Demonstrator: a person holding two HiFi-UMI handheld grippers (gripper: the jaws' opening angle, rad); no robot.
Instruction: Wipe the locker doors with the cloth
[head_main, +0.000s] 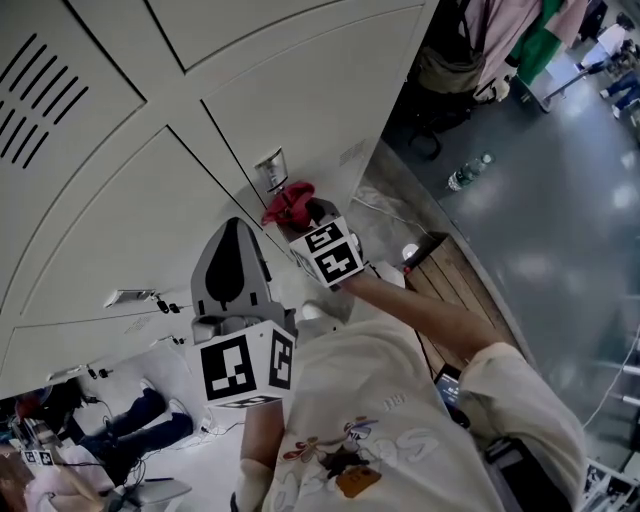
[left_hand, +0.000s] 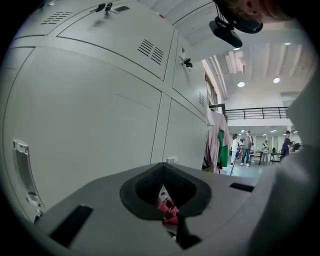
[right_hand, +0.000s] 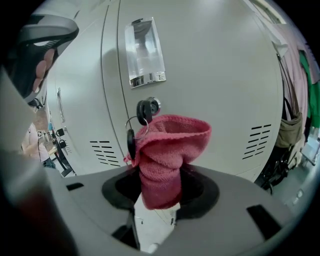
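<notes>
- R gripper (right_hand: 159, 186): jaws pinch the pink-red cloth (right_hand: 170, 145). The cloth stands up out of the jaws in a bunched roll, w/ its top folded over.
- Cloth is up at a grey locker door (right_hand: 215, 75), just below the clear label holder (right_hand: 145, 52) and right by the lock w/ a black key (right_hand: 148, 108) in it. A key ring w/ a 2nd key hangs at the cloth's left edge. Can't tell if the cloth actually presses on the door.
- Head view: same cloth (head_main: 288, 204) sits at the tip of the R gripper (head_main: 305, 212), under the label holder (head_main: 272, 168). The person's bare forearm (head_main: 430, 315) runs back from the marker cube.
- L gripper (head_main: 236, 228): jaws pressed together at the tips, nothing between them. It's held low and to the left of the R one, near the lockers but apart from the cloth.
- L gripper view: the closed tips (left_hand: 161, 166) point along the locker fronts, and a bit of the red cloth shows thru the gap below them.
- Vent slots (right_hand: 260, 142) on the door to the right of the cloth.
- Bkgd: clothes hanging (head_main: 520, 40) past the locker row's end, and a water bottle (head_main: 468, 172) lying on the floor.
</notes>
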